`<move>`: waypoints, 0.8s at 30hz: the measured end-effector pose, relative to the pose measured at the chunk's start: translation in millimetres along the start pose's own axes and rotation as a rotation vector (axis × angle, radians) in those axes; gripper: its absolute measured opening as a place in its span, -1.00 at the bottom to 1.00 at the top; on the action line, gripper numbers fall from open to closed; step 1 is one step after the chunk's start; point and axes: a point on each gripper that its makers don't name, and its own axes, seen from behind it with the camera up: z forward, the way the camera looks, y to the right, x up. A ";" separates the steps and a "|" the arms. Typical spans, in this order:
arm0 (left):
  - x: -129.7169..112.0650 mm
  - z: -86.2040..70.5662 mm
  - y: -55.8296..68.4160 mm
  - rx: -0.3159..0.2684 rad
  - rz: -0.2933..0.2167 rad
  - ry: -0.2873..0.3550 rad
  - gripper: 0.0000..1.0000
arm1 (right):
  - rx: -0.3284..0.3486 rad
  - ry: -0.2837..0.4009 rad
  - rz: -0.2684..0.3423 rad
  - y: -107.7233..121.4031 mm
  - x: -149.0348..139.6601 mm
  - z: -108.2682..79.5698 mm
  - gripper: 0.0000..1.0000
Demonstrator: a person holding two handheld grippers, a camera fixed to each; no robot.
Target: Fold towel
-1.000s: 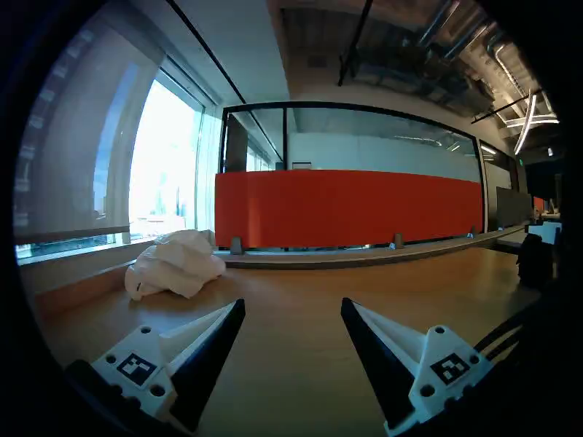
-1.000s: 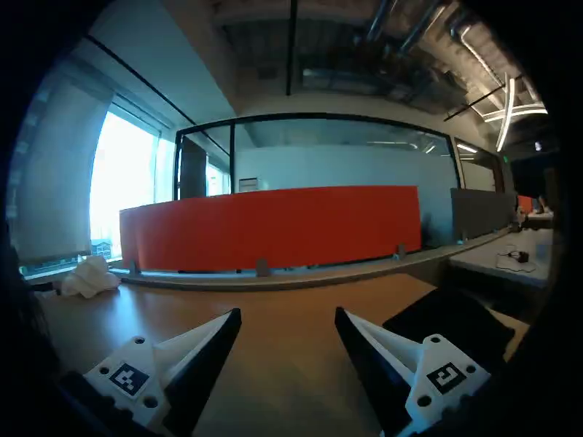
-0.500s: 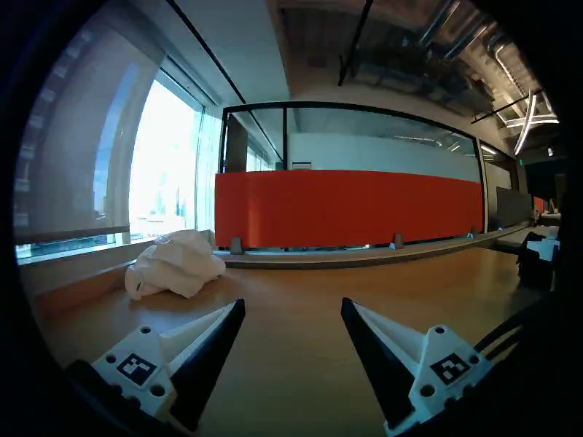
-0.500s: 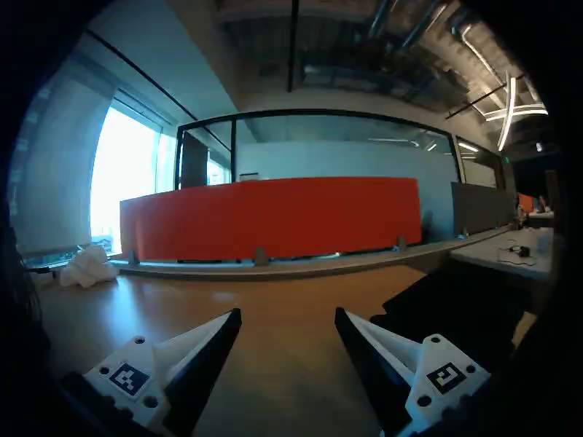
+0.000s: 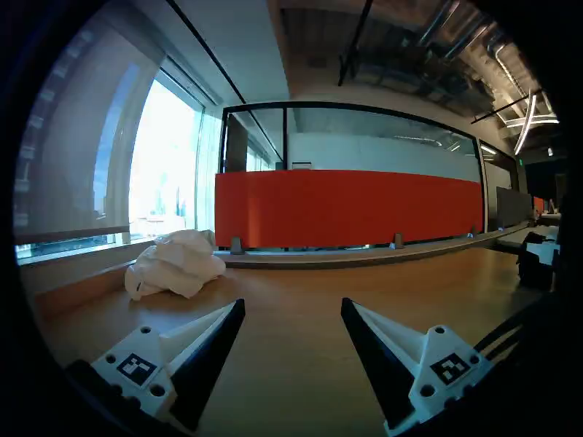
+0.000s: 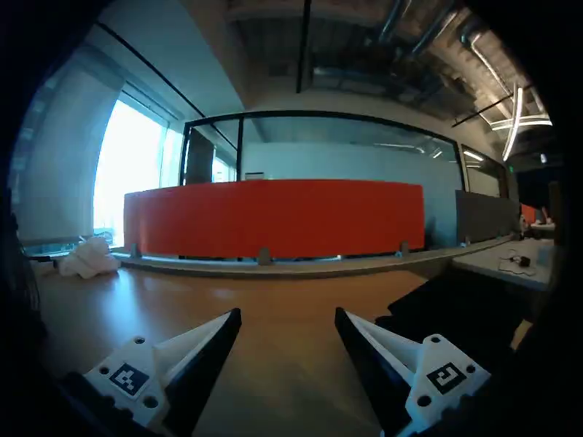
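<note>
A crumpled white towel (image 5: 175,264) lies in a heap on the wooden table (image 5: 306,306), far left by the window. In the left gripper view, my left gripper (image 5: 293,306) hovers low over the table, open, with nothing between its fingers; the towel is ahead and to its left. The right gripper view shows the same towel (image 6: 89,256) small at the far left. My right gripper (image 6: 288,315) is also open and empty above the wood. At the right edge of the left gripper view, part of the other gripper (image 5: 538,261) shows.
A long orange divider panel (image 5: 348,207) stands along the table's far edge. A dark flat object (image 6: 455,313) lies on the table to the right of my right gripper. Bright windows (image 5: 164,167) run along the left. Another desk (image 6: 510,261) with small items sits beyond at right.
The right gripper has tipped slightly and shifted, so the divider and towel sit a little higher and nearer in its view. The left gripper holds still; the other gripper edges in at its right.
</note>
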 end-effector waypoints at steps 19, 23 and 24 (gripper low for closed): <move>-0.5 0.3 -0.1 0.000 0.000 0.000 0.96 | -0.001 -0.002 -0.010 -3.7 1.2 -0.2 1.00; -0.7 0.3 0.3 0.000 0.000 0.000 0.96 | -0.001 -0.003 -0.010 -4.3 1.5 -0.5 1.00; -0.7 0.4 0.3 0.000 0.000 0.000 0.96 | -0.001 -0.003 -0.010 -4.4 1.5 -0.5 1.00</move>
